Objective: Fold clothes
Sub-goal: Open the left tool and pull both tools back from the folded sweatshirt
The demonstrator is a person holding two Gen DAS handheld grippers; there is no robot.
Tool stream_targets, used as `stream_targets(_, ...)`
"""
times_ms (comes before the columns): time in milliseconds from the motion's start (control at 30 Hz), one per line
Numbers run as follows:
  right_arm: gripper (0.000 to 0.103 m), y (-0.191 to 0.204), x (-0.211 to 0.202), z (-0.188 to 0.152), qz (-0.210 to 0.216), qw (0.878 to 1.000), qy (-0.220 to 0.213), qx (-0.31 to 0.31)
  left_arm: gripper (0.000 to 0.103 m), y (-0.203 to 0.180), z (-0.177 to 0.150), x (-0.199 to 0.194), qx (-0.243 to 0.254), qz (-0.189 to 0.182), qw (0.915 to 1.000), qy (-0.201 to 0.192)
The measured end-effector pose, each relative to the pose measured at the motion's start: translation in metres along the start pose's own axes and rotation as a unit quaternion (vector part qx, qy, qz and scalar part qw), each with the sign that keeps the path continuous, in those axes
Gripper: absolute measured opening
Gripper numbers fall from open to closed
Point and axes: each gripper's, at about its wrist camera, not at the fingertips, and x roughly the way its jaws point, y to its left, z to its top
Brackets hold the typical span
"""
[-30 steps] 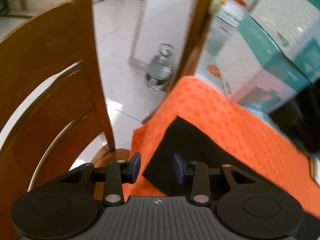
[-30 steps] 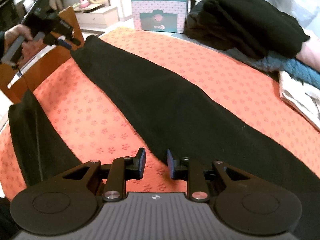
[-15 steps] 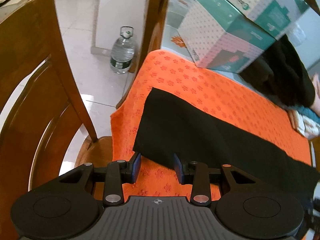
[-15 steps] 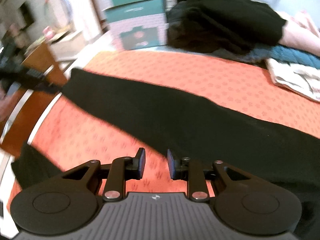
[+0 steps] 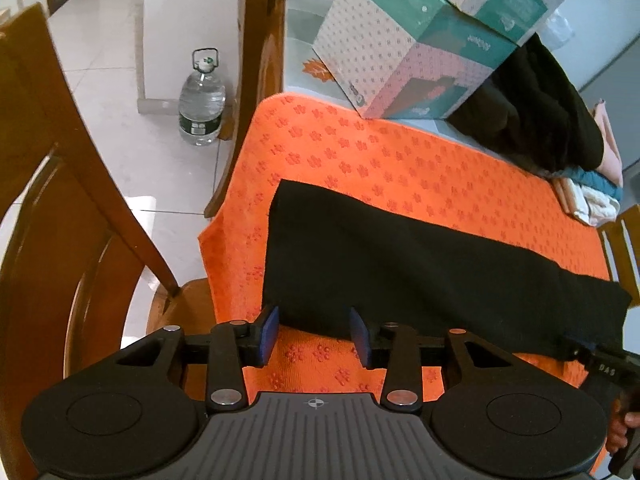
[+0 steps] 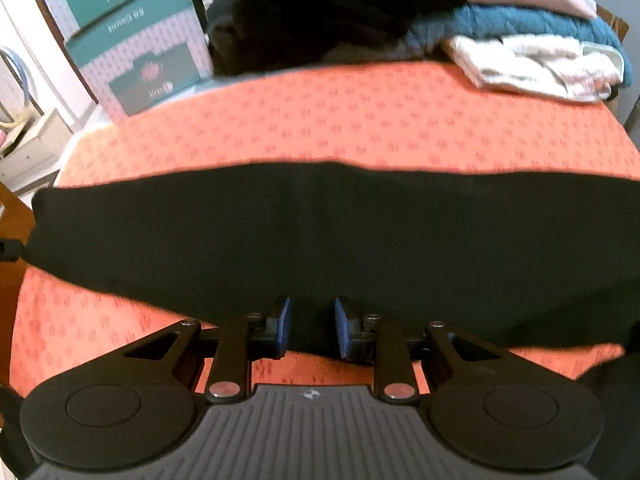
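A long black garment [image 5: 400, 264] lies flat as a strip across the orange patterned cloth [image 5: 360, 152] on the table. My left gripper [image 5: 313, 334] hovers at the strip's near left corner. Its jaws are opening, the garment's near edge lies between the blue pads, and neither pad presses on it. In the right wrist view the same black garment [image 6: 320, 232] runs from side to side over the orange cloth [image 6: 360, 120]. My right gripper [image 6: 313, 328] stands open over its near edge, with black fabric showing in the gap.
Teal and pink cartons [image 5: 420, 40] stand at the table's far end. Beside them is a pile of dark clothes [image 6: 340, 8] with teal and white folded items [image 6: 540, 56]. A wooden chair [image 5: 60, 200] and a water bottle [image 5: 201, 100] are on the left. A hand [image 5: 622, 430] shows at the lower right.
Both views have rolled. The left gripper now faces the garment's end and its jaws stand a little wider. The right gripper has sunk to the garment's near edge, which now runs straight across.
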Motion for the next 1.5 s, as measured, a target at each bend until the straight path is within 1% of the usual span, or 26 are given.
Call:
stream_targets(167, 0.028, 0.001, -0.003, -0.005, 0.0, 1.0, -0.004, -0.005, 0.044, -0.001, -0.001, 0.009, 0.019, -0.011, 0.9997, 0.007)
stream_targets(233, 0.028, 0.002, -0.003, -0.006, -0.001, 1.0, -0.004, -0.007, 0.045, 0.0, -0.002, 0.01, 0.021, -0.014, 0.9997, 0.005)
stream_targets(400, 0.034, 0.004, -0.003, -0.007, -0.002, 1.0, -0.005, -0.011, 0.045, 0.007, -0.007, 0.007, 0.012, -0.024, 0.9996, 0.005)
stream_targets(500, 0.034, 0.005, -0.004, -0.007, -0.003, 1.0, -0.005, -0.014, 0.045, 0.01, -0.01, 0.005, 0.015, -0.027, 0.9995, 0.005)
stream_targets(567, 0.035, 0.006, -0.004, -0.007, -0.004, 1.0, -0.006, -0.016, 0.045, 0.012, -0.01, 0.005, 0.017, -0.023, 0.9996, 0.005)
stream_targets(700, 0.039, 0.008, -0.004, -0.008, -0.002, 1.0, -0.006, -0.022, 0.045, 0.015, -0.008, 0.007, 0.009, -0.014, 0.9999, 0.002)
stream_targets(1133, 0.04, 0.007, -0.004, -0.009, 0.002, 1.0, -0.009, -0.025, 0.045, 0.01, 0.003, 0.013, 0.019, -0.01, 0.9997, -0.007)
stream_targets(1233, 0.042, 0.007, -0.004, -0.008, 0.001, 1.0, -0.009, -0.029, 0.043, 0.011, 0.004, 0.012, 0.017, -0.005, 0.9997, -0.014)
stream_targets(1333, 0.045, 0.008, -0.004, -0.008, 0.002, 0.999, -0.01, -0.033, 0.038, 0.013, 0.006, 0.012, 0.015, -0.004, 0.9997, -0.021)
stream_targets(1500, 0.048, 0.011, -0.004, -0.009, 0.0, 0.999, -0.01, -0.04, 0.036, 0.011, 0.015, 0.013, 0.026, 0.002, 0.9988, -0.043)
